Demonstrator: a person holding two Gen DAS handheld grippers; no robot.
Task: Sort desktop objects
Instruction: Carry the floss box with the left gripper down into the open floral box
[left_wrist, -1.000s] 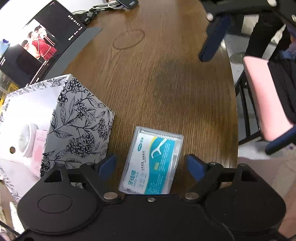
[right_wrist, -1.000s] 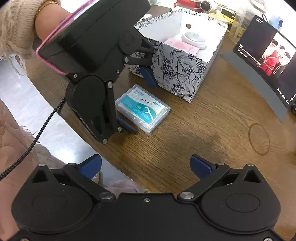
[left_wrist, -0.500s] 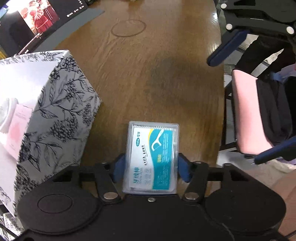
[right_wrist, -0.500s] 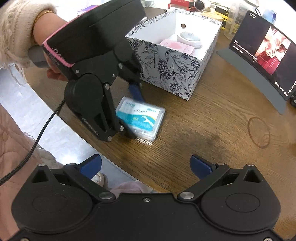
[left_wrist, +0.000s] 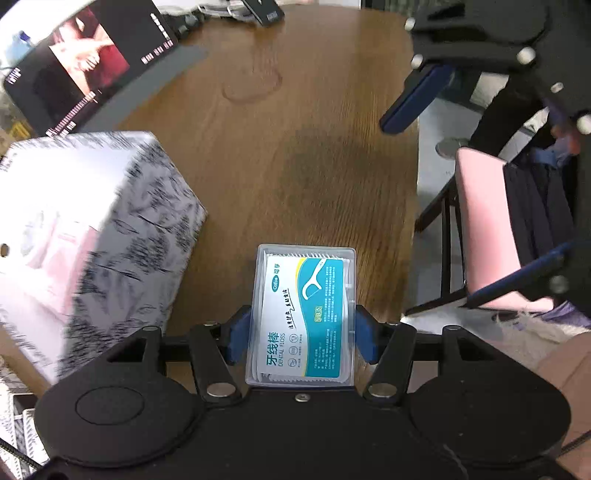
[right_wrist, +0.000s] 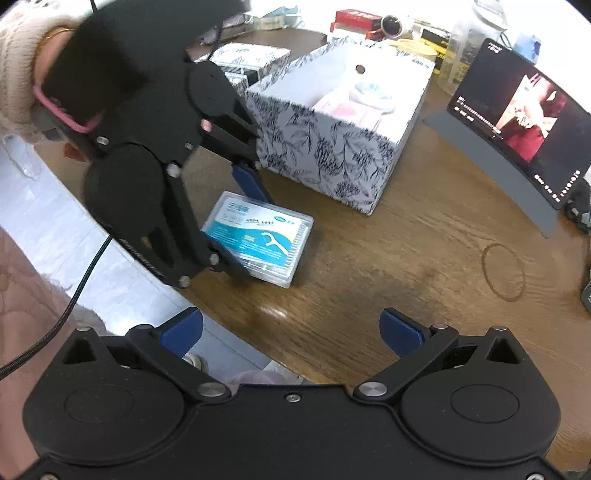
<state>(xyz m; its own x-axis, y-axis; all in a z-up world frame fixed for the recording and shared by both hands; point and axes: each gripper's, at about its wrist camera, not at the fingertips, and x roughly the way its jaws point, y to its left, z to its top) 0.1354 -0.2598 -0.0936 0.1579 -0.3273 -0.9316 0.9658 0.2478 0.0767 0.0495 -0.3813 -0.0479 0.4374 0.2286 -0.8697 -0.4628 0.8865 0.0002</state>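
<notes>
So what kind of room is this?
Probably a home desk or small office: a wooden table with a screen playing video, a floral storage box, and a pink chair beside it.

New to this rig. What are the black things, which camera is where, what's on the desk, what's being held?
No robot here: a person holds a two-finger gripper in each hand, each with a fisheye camera looking along its blue fingers. The left wrist view shows the left gripper shut on a clear dental floss box. The right wrist view looks across from the right gripper, open and empty, at the left one gripping that box. On the wooden table stand an open floral-print box with pink and white items inside, and a screen playing video.
</notes>
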